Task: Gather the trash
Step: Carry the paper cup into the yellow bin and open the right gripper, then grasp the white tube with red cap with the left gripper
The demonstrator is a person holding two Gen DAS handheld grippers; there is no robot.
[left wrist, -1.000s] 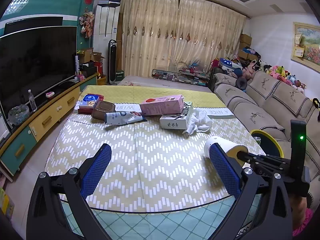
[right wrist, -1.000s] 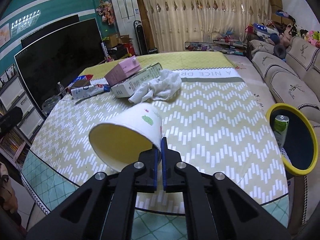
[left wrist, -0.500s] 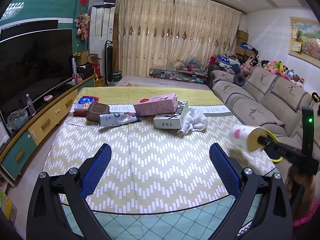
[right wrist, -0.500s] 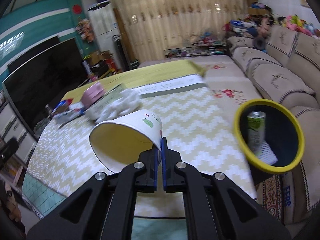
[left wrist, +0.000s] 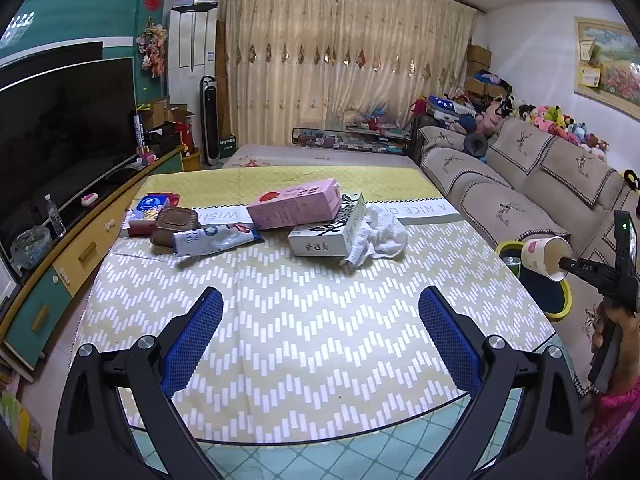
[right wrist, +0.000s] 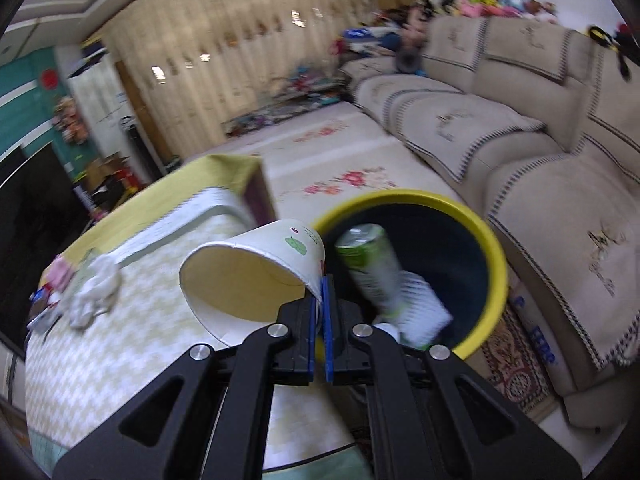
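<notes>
The left gripper (left wrist: 320, 324) hangs with jaws spread wide and empty above the chevron-patterned tabletop (left wrist: 312, 332); at right, the right gripper (right wrist: 319, 312), jaws pinched on a white paper cup's (right wrist: 256, 276) rim, holds it beside the yellow-rimmed dark waste bin (right wrist: 490, 248).

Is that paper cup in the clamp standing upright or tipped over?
Tipped. The paper cup lies on its side, its empty mouth facing the camera, its rim pinched in the right gripper beside the yellow-rimmed trash bin.

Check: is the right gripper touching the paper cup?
Touching. Right wrist view shows the right gripper pinching the paper cup's rim wall between both shut blue fingers.
</notes>
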